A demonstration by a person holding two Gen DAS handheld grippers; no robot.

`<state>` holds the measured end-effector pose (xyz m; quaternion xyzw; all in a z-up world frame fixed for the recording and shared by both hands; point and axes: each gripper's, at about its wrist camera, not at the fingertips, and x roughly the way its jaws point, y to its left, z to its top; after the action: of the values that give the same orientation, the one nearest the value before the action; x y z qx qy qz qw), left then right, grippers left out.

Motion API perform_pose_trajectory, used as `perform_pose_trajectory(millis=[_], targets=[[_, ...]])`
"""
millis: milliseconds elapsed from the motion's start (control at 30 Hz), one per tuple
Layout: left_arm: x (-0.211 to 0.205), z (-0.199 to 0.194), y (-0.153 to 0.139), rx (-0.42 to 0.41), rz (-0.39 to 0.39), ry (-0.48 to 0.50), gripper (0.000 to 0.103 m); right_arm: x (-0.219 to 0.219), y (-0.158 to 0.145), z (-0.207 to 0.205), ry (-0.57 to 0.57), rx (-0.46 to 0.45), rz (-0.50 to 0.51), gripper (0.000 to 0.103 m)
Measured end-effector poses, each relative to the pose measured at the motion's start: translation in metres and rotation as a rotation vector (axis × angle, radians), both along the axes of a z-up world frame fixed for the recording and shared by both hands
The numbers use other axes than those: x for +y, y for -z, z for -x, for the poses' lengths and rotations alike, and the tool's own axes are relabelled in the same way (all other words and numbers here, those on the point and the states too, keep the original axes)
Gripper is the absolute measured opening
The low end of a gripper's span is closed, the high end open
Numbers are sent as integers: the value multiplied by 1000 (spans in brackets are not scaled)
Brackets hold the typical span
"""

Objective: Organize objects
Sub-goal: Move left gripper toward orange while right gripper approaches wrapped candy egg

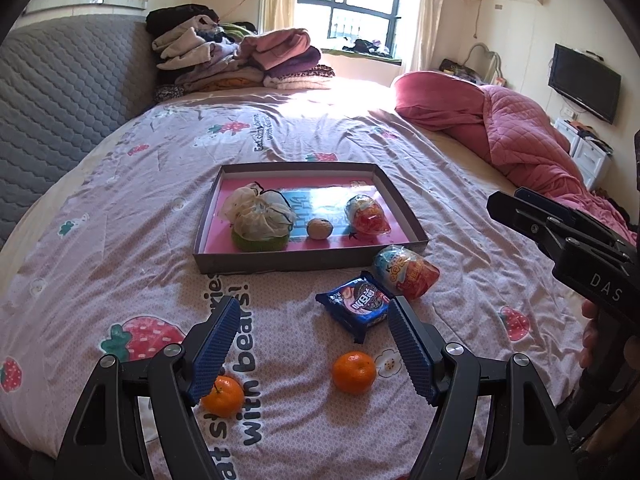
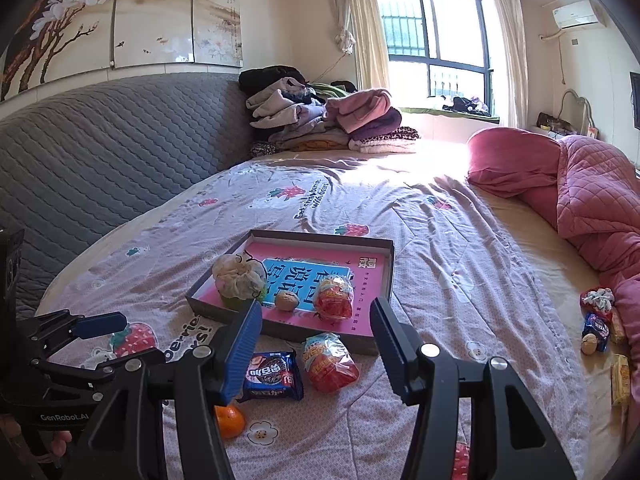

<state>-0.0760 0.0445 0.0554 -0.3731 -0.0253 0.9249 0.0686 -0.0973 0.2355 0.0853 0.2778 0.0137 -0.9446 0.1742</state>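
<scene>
partly done, judging by the layout: shallow tray (image 1: 404, 216) at centre frame in the left wrist view already holding three things — mesh pouch (image 1: 260, 216) over something green at its left, walnut (image 1: 319, 229) in the middle, red snack bag (image 1: 367, 214) at its right. still loose on the bedspread (image 1: 120, 216), below the tray: second red snack bag (image 1: 406, 272) just beside the tray's lower right corner, blue cookie packet (image 1: 354, 304) touching it, two oranges lower down, one (image 1: 354, 372) at lower centre, the other (image 1: 222, 396) partly behind a left finger.

left gripper (image 1: 314, 346) empty, jaws wide apart, hovering over the packet and oranges. right gripper (image 2: 316, 352) likewise apart and empty, framing the packet and loose snack bag in its own view.

counted: one tray, two red snack bags, one blue packet near the tray, one walnut in it, two oranges, one pouch. far right edge of the right wrist view: small separate heap (image 2: 598, 326) of snacks, too small to count surely.
</scene>
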Motion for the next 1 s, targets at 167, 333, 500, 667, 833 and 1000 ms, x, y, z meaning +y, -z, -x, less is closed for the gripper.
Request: perform_pose_trajectory(millis=[167,333,500,667,833,1000], targets=[[7,-1,11,-21,6,20,77,-1,4,3,-3,-10,-15,56],[17,-1,23,-54,20,50,77,-2,17,11,-13,-54,-22,56],[21,-1,30,-72,27,60,77,-3,27,15,-13,-78,-41,56],[24,0,36,-87,29,66,77,-3,32,18,-14,-91,-49,56],[27,0,45,-112,31,77,77,-4,38,21,-15,-105,-61,56],[33,1,55,-134,37,92,77,-6,48,27,-14,-128,-79,56]])
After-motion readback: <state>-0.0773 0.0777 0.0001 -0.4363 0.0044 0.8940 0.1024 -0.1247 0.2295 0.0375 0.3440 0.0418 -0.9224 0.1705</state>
